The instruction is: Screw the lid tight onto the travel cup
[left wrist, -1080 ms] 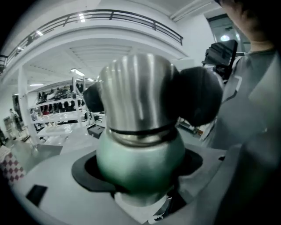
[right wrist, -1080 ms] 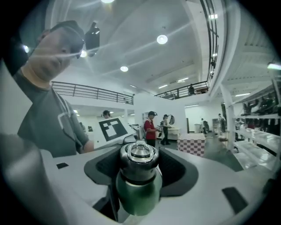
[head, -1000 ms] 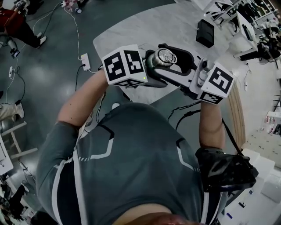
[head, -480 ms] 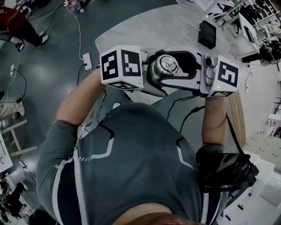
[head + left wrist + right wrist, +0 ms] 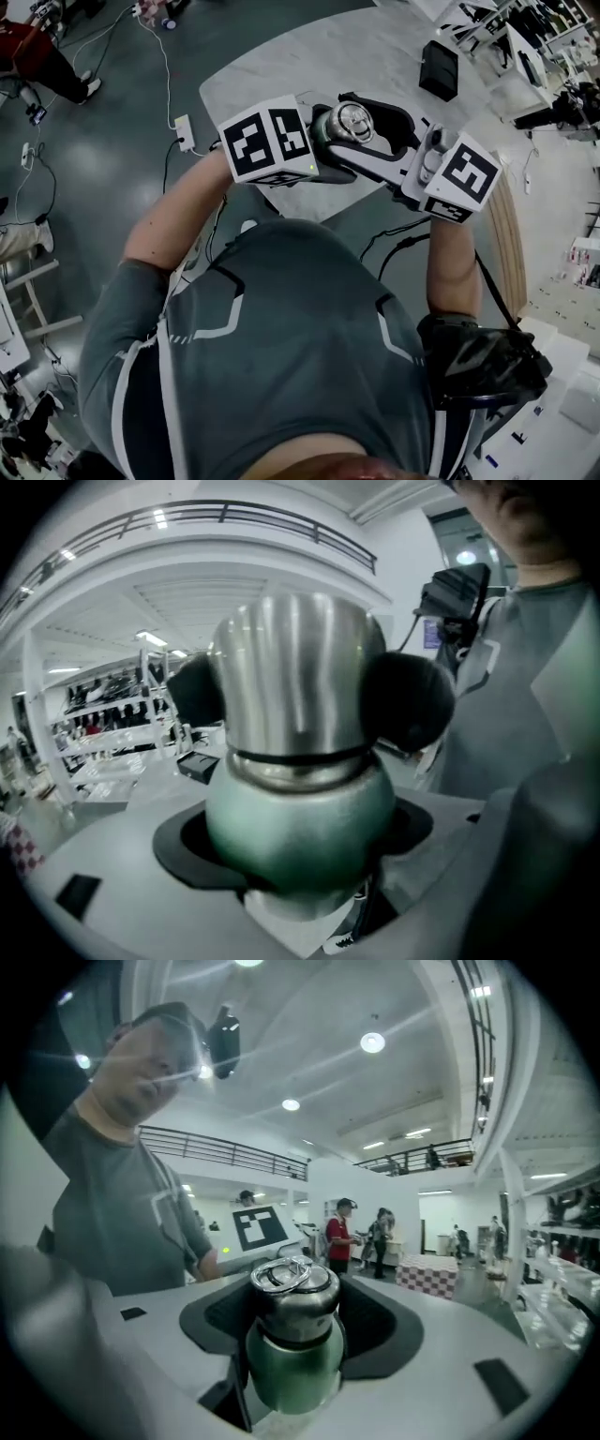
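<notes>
**Head view**
- Item 1: green round-bodied metal travel cup (image 5: 326, 139). It is carried in the air before the person's chest, over the near edge of the pale marbled tabletop (image 5: 281, 66), and does not rest on it.
- Item 2: cylindrical brushed steel lid (image 5: 353, 119) with a ring handle on top, seated on the cup's neck.
- The left gripper (image 5: 333, 155) comes in from the left onto the cup body. The right gripper (image 5: 356, 131) comes in from the right, its jaws round the lid.
- Pose: the left forearm (image 5: 178, 220) is bent at the elbow and angles inward. The right forearm (image 5: 450, 267) runs almost straight ahead, and its marker cube (image 5: 466, 173) is rolled to a slant.

**Left gripper view**
- The jaws are clamped on the green body, which fills their dark recess.
- The lid stands in line with the body, with a thin black band (image 5: 295, 757) at the join.
- 2 black pads (image 5: 408, 700) of the right gripper lie against opposite flanks of the lid.

**Right gripper view**
- The lid is centred between wide-set jaws that appear to bear on it. Judged to be gripping the lid.

**Hazards (judgement)**
1. The pads may skid on the smooth steel during a twist, leaving the lid loose.
2. The rounded body may turn inside the left grip, so the thread would not tighten.
3. If either wrist tilts off the cup's axis, the thread could bind crooked.
4. With no table support, a slip could drop the cup.
</notes>
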The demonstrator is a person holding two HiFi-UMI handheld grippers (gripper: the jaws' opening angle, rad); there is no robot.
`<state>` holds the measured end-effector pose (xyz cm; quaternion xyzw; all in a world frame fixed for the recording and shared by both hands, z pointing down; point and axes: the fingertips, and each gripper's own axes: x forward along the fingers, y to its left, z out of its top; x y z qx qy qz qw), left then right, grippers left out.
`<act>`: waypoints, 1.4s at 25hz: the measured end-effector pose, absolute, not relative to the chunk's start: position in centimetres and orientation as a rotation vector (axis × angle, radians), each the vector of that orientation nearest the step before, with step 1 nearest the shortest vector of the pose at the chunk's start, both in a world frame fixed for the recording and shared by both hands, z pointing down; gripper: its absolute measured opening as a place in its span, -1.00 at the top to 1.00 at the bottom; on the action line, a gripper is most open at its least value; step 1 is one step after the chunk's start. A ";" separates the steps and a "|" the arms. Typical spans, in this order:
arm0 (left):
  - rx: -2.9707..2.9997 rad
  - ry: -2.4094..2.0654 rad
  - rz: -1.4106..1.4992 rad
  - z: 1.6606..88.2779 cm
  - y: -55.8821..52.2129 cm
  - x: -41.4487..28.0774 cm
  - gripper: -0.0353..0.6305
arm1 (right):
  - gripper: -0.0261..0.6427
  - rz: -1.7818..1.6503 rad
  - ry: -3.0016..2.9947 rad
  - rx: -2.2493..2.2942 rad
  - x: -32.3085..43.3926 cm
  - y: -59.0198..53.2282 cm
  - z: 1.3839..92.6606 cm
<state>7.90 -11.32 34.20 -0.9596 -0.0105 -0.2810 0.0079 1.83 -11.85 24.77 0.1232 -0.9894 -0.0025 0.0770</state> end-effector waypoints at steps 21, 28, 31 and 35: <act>-3.013 0.220 -0.967 35.5 -13.4 7.3 -0.30 | 0.06 0.049 -2.926 0.508 1.7 -13.4 25.2; -3.030 -0.021 -0.823 33.6 -11.2 7.5 -0.30 | 0.01 -0.012 -2.982 0.203 1.3 -10.7 24.0; -3.044 -0.201 -0.741 31.9 -9.3 7.0 -0.30 | -0.04 -0.019 -3.004 0.018 1.3 -9.0 23.0; -3.019 -0.414 -0.709 31.1 -6.7 6.5 -0.30 | -0.04 -0.074 -3.055 -0.155 0.8 -7.9 21.7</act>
